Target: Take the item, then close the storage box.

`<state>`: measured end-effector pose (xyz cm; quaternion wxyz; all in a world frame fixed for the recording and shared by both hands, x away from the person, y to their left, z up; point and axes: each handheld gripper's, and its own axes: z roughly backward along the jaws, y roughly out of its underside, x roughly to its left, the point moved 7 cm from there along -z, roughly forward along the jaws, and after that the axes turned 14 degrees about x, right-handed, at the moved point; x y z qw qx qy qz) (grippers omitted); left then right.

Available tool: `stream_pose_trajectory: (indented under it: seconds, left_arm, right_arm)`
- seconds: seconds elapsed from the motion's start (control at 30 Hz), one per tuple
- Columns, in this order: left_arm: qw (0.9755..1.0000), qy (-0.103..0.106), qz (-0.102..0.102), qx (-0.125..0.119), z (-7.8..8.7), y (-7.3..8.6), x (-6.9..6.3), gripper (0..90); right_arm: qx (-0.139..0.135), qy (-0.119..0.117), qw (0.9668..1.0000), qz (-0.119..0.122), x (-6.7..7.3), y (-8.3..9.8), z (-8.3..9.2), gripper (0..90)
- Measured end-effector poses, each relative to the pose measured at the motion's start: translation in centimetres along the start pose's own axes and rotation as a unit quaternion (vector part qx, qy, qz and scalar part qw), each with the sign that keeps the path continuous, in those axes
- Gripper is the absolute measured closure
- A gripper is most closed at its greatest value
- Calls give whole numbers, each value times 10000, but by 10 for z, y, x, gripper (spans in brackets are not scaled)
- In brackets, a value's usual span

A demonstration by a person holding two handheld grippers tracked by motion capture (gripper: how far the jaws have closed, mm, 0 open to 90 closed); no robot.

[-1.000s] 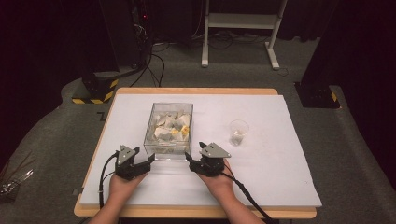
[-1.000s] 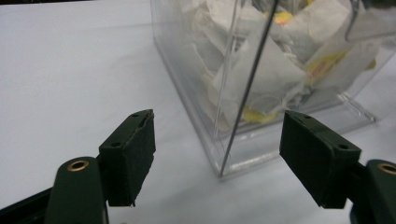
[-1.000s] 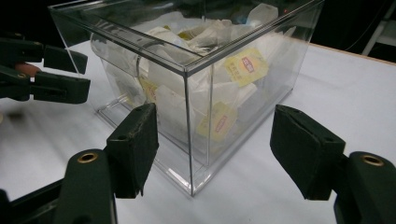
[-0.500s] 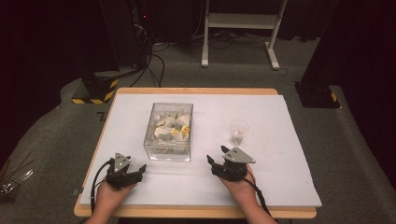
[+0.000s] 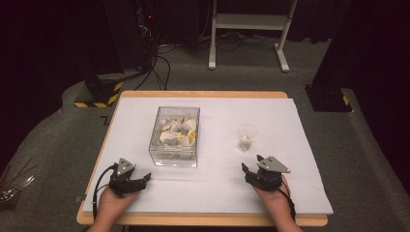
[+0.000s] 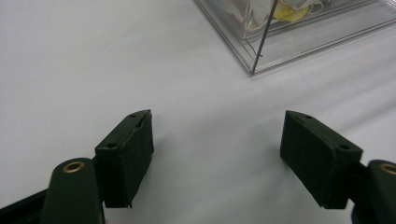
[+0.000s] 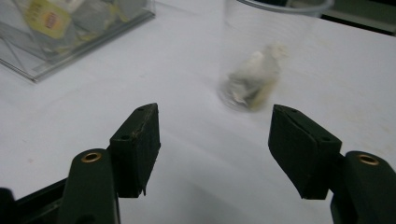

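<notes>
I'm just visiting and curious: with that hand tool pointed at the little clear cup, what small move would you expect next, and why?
Probably the right gripper eases forward until the clear cup stands between its jaws. They are open with nothing between them, the cup stands just ahead and apart, with something pale lying in its bottom. The left gripper rests open near the clear box.

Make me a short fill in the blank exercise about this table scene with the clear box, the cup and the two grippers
1. The clear box holds many small ____.
2. The plastic cup stands on the white table cover, to the ____ of the box in the high view.
3. The right gripper has its jaws ____, with nothing between them.
4. The gripper nearer the cup is the ____ one; the left gripper lies near the box.

Missing words: packets; right; open; right
</notes>
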<state>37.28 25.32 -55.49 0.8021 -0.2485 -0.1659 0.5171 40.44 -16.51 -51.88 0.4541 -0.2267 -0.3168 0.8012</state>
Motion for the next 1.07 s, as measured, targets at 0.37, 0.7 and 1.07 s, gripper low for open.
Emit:
stream_pose_trajectory:
  seconds: [0.37,0.7,1.07]
  left_arm:
    - [10000,14,-1,-7,0,0,0,257]
    - [10000,-13,-13,2,0,0,0,259]
    - [10000,0,-12,2,0,0,0,257]
  right_arm:
    - [588,597,9944,-642,-79,48,16,295]
    - [1215,249,9904,-604,-88,63,9,211]
    - [1194,259,9905,-628,-88,63,9,207]
